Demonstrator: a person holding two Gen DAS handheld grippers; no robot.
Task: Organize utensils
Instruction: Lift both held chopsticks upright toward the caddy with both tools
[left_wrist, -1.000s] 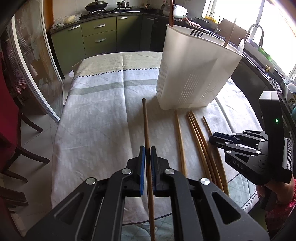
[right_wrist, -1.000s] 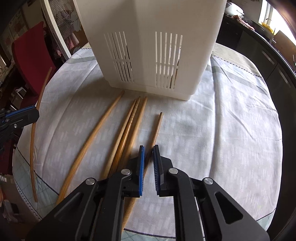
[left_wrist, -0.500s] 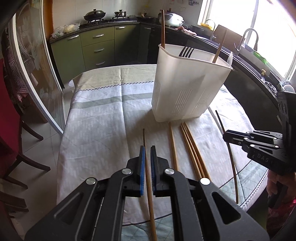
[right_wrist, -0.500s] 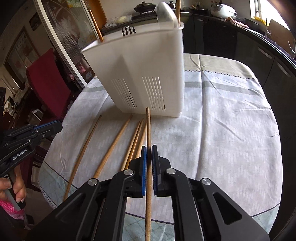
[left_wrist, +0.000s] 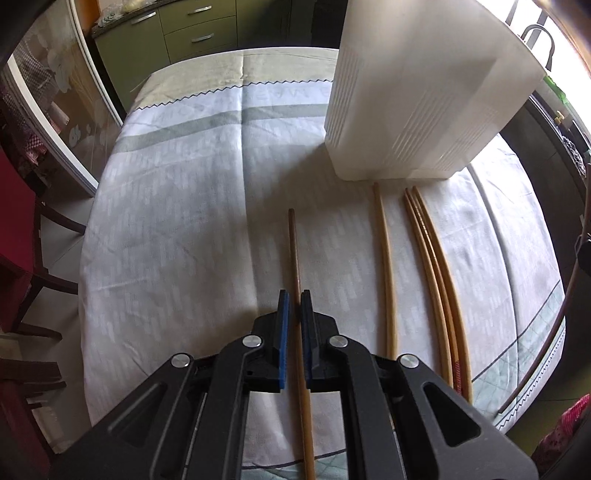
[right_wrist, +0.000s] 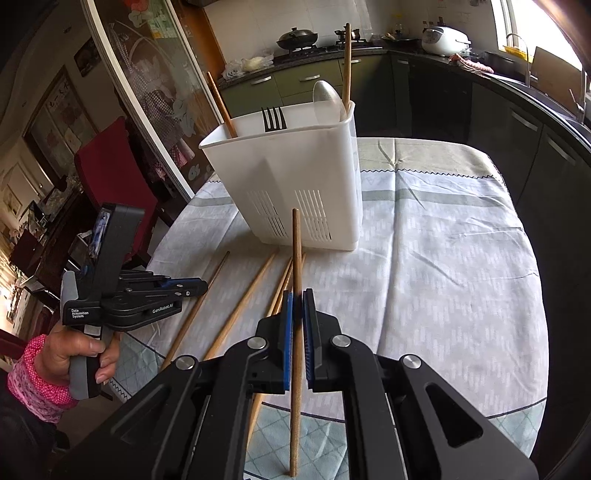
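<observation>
Right gripper (right_wrist: 297, 295) clamped on a chopstick (right_wrist: 296, 254), long axis pointing ahead at the white holder (right_wrist: 291, 177); holder rim sits above and beyond the tip, so the chopstick must rise

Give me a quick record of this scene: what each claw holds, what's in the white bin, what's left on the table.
left claw: shut on a dark chopstick
right claw: shut on another chopstick, raised off the cloth
bin: upright on the table; holds a fork, a spoon, two sticks
loose chopsticks: four, on the tablecloth before the bin
</observation>
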